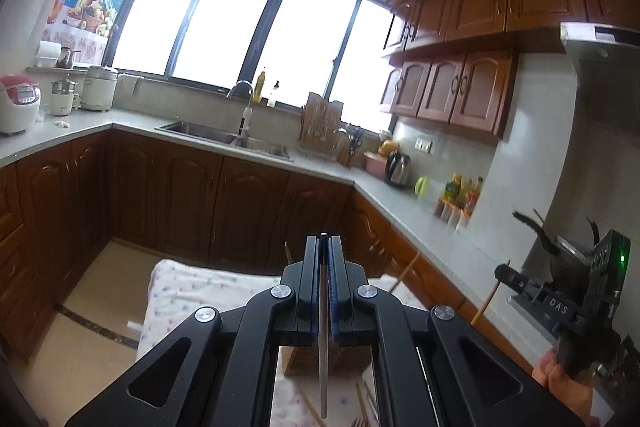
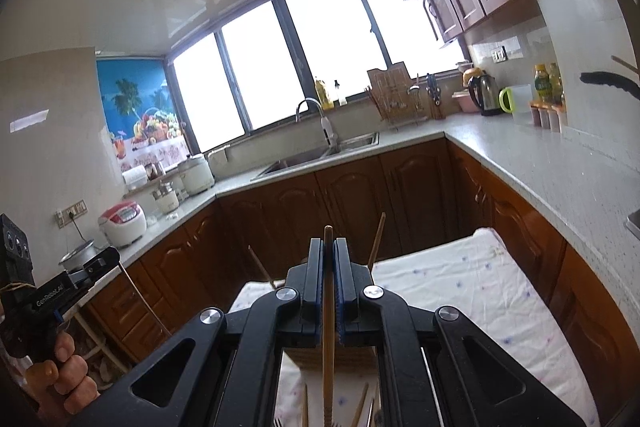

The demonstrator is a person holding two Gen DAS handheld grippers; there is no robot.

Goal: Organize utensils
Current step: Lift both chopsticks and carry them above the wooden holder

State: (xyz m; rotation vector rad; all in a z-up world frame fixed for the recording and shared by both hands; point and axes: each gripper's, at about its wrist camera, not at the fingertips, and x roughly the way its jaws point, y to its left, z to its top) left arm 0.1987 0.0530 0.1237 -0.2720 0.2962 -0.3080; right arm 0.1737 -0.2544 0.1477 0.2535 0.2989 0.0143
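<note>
My left gripper [image 1: 323, 238] is shut on a thin metal utensil [image 1: 323, 347] that runs down between its fingers; which utensil it is I cannot tell. My right gripper [image 2: 329, 242] is shut on a wooden chopstick [image 2: 328, 339], its tip showing just above the fingers. Both are held above a table under a white flowered cloth [image 2: 460, 287]. A wooden utensil holder [image 2: 336, 359] stands below the fingers, with chopsticks [image 2: 377, 239] sticking out of it. Loose chopsticks and a fork [image 2: 360, 411] lie on the cloth. The right gripper also shows at the right edge of the left wrist view [image 1: 512, 275].
A grey countertop [image 1: 400, 203] wraps around the kitchen with a sink [image 1: 224, 137], a kettle [image 1: 398, 169], bottles [image 1: 460, 193] and a rice cooker [image 1: 18, 103]. Brown cabinets stand below it. A pan [image 1: 560, 251] sits at the right. Tiled floor [image 1: 80, 307] lies to the left of the table.
</note>
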